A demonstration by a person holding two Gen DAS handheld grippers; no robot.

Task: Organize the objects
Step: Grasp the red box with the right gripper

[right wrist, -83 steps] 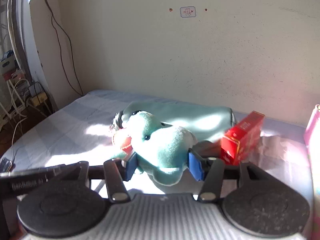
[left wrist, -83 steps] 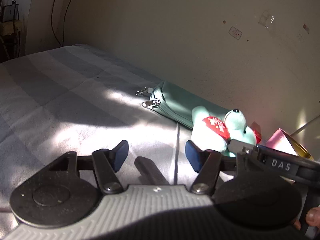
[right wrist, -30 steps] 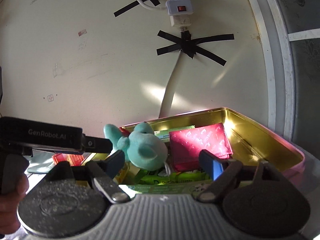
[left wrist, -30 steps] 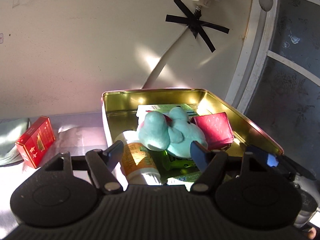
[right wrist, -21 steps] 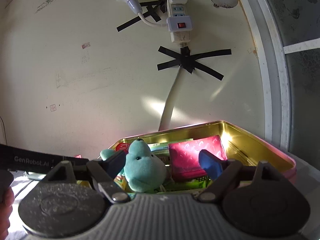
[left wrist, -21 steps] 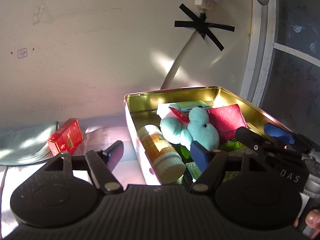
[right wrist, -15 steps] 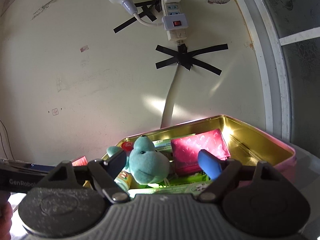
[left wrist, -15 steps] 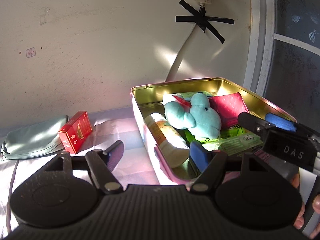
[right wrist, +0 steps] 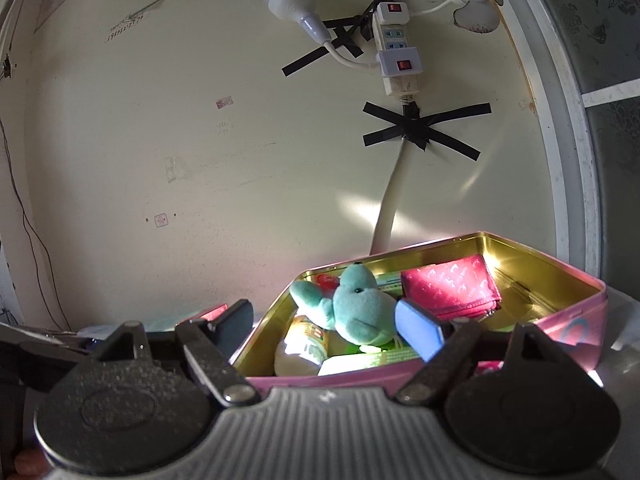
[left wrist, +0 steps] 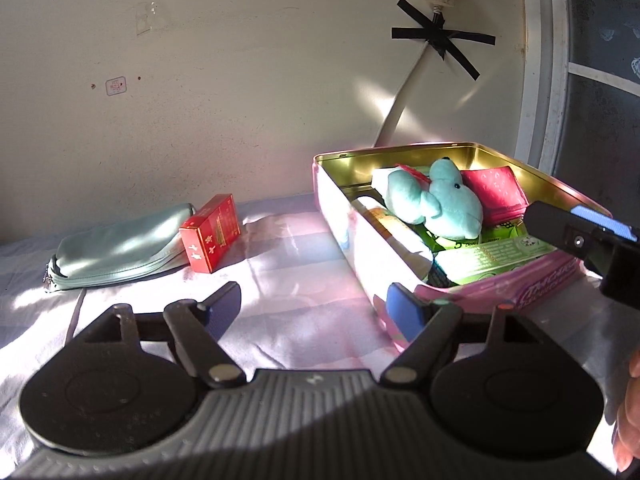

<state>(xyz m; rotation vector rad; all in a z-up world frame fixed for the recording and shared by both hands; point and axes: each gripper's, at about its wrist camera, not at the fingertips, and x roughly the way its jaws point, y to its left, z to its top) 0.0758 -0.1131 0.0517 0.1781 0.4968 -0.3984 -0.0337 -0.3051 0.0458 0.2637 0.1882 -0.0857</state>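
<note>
A teal plush toy [left wrist: 440,200] [right wrist: 356,308] lies inside the pink tin [left wrist: 340,216] [right wrist: 568,320] with the gold lining, on top of a bottle [left wrist: 396,232], green packets and a red wallet [left wrist: 500,192] [right wrist: 452,284]. A red box [left wrist: 210,232] and a mint pouch [left wrist: 116,248] lie on the bedsheet to the tin's left. My left gripper [left wrist: 316,312] hovers over the sheet at the tin's near left corner, its jaws opening with nothing between them. My right gripper [right wrist: 328,328] stands open at the tin's near rim, holding nothing.
A cream wall stands right behind the tin, with a taped cable [right wrist: 392,208] and a power strip [right wrist: 396,52] on it. A window frame [left wrist: 540,80] rises at the right. A hand's fingers [left wrist: 630,420] show at the left wrist view's right edge.
Both grippers have drawn back from the tin, the left one swinging leftward so the red box and pouch came into view. The plush toy stays in the tin. The left jaws have widened slightly.
</note>
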